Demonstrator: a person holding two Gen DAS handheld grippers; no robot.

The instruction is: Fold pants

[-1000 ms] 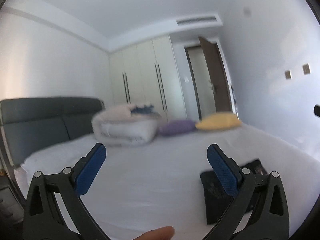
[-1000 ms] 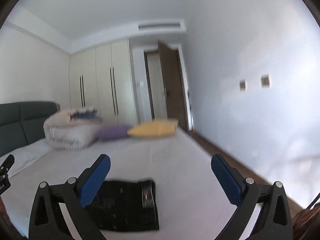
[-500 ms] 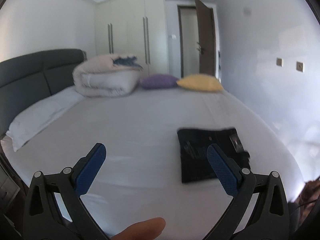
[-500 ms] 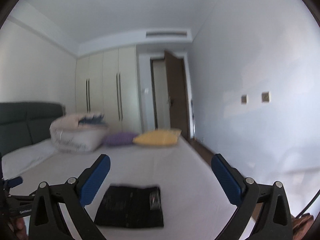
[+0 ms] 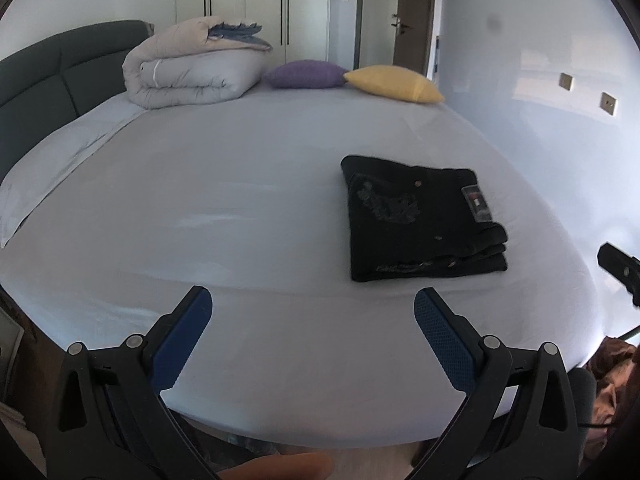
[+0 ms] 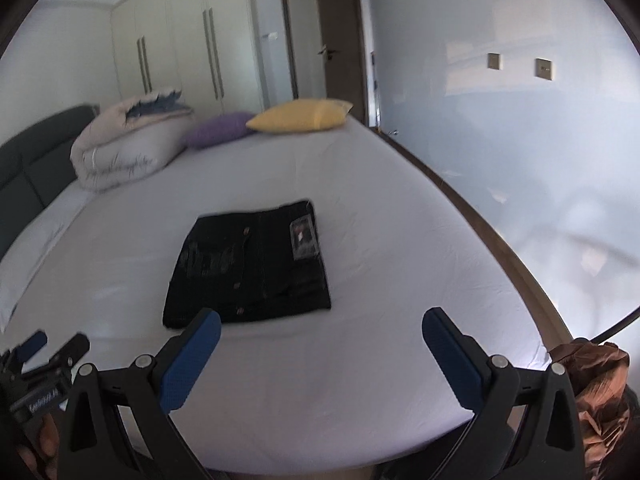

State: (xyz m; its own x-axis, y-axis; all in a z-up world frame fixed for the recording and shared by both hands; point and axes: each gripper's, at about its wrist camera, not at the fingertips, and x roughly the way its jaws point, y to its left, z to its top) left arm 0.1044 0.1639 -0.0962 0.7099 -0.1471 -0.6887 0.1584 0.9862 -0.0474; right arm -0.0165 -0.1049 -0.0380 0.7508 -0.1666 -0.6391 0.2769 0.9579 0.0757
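Black pants (image 5: 420,216) lie folded into a compact rectangle on the white bed sheet (image 5: 224,200), with a small label on top. They also show in the right wrist view (image 6: 252,268). My left gripper (image 5: 312,312) is open and empty, above the bed's near edge, left of and nearer than the pants. My right gripper (image 6: 320,326) is open and empty, just in front of the pants' near edge. Part of the left gripper shows in the right wrist view (image 6: 36,364) at the lower left.
A rolled duvet (image 5: 192,68), a purple cushion (image 5: 304,74) and a yellow cushion (image 5: 394,82) lie at the bed's far end. A dark headboard (image 5: 36,80) is at the left. Brown cloth (image 6: 592,392) sits off the bed's right corner.
Both cameras have tilted down from the far wall and ceiling toward the bed, so the folded pants are now in fuller view. Both grippers stayed open.
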